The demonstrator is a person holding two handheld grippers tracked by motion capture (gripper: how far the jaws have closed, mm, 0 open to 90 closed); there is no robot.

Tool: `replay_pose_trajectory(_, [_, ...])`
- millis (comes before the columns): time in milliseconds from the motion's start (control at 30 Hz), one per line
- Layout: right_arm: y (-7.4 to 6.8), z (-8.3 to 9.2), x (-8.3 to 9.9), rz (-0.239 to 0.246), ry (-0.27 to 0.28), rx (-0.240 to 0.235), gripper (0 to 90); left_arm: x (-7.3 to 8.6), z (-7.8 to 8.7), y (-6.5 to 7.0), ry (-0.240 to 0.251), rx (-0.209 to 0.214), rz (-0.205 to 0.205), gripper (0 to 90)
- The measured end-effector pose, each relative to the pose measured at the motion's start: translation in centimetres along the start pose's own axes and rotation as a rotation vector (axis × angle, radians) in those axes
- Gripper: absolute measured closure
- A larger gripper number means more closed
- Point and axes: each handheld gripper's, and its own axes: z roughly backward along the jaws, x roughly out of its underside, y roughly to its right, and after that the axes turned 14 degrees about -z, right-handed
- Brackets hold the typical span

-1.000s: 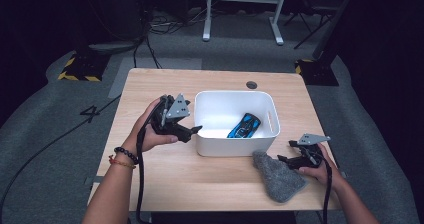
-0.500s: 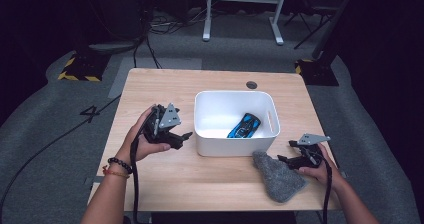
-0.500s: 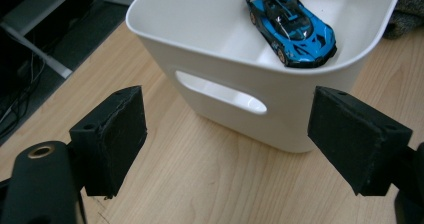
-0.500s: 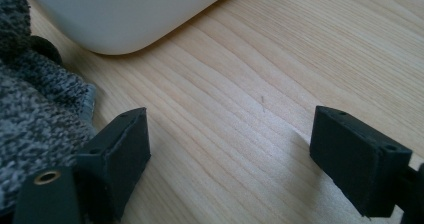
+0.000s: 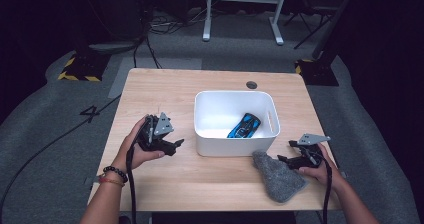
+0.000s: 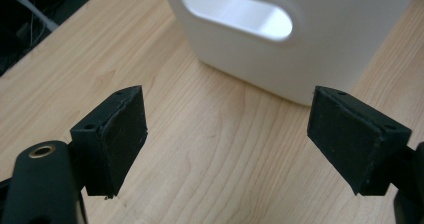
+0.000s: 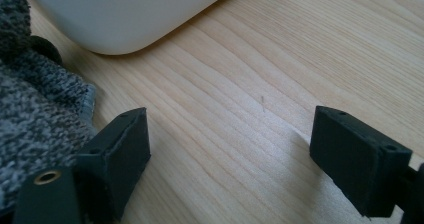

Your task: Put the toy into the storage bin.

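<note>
A white bin [image 5: 235, 145] stands in the middle of the wooden table [image 5: 165, 89], and a blue toy car [image 5: 245, 126] lies inside it. A grey knitted cloth [image 5: 277, 175] lies on the table in front of the bin's right corner. My left gripper [image 5: 178, 144] is low over the table just left of the bin, open and empty; the left gripper view looks at the bin's handle slot [image 6: 236, 17] between its jaws. My right gripper [image 5: 283, 160] rests on the table right of the cloth, open, with the cloth [image 7: 35, 109] beside one jaw.
A small round grommet [image 5: 251, 84] sits in the table behind the bin. Cables and a metal stand base [image 5: 242, 4] lie on the dark floor beyond the table. Bare wood stretches left of and in front of the bin.
My left gripper has come down and toward the near left, away from the bin's rim to just above the table. The right gripper has stayed in place.
</note>
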Motion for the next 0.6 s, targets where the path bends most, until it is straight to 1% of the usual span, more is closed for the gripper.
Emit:
replay_pose_trajectory(67, [0.0, 0.0, 0.0, 0.000, 0.000, 0.000, 16.3, 0.5, -0.1, 0.0, -0.002, 0.006, 0.020, 16.7])
replay_pose_trajectory(133, [0.0, 0.0, 0.0, 0.000, 0.000, 0.000, 16.3, 1.0, -0.2, 0.1, -0.003, 0.004, 0.035, 16.7])
replay_pose_trajectory(200, [0.0, 0.0, 0.0, 0.000, 0.000, 0.000, 16.3, 1.5, -0.4, 0.3, -0.005, 0.003, 0.059, 16.5])
replay_pose_trajectory(267, [0.0, 0.0, 0.0, 0.000, 0.000, 0.000, 16.3, 2.1, -0.6, 0.5, -0.022, -0.004, 0.062, 16.5])
replay_pose_trajectory(300, [0.0, 0.0, 0.0, 0.000, 0.000, 0.000, 16.3, 2.3, -0.7, 0.6, -0.025, -0.002, 0.073, 16.5])
replay_pose_trajectory(367, [0.0, 0.0, 0.0, 0.000, 0.000, 0.000, 16.3, 2.9, -0.9, 0.5, -0.035, 0.023, 0.101, 16.3])
replay_pose_trajectory(400, [0.0, 0.0, 0.0, 0.000, 0.000, 0.000, 16.3, 3.1, -0.9, 0.6, -0.031, 0.013, 0.110, 16.4])
replay_pose_trajectory(433, [0.0, 0.0, 0.0, 0.000, 0.000, 0.000, 16.3, 3.4, -1.0, 0.7, -0.038, 0.001, 0.110, 16.4])
replay_pose_trajectory(500, [0.0, 0.0, 0.0, 0.000, 0.000, 0.000, 16.3, 3.8, -1.2, 0.9, -0.049, 0.011, 0.118, 16.5])
replay_pose_trajectory(600, [0.0, 0.0, 0.0, 0.000, 0.000, 0.000, 16.3, 4.4, -1.3, 1.3, -0.064, 0.006, 0.127, 16.5])
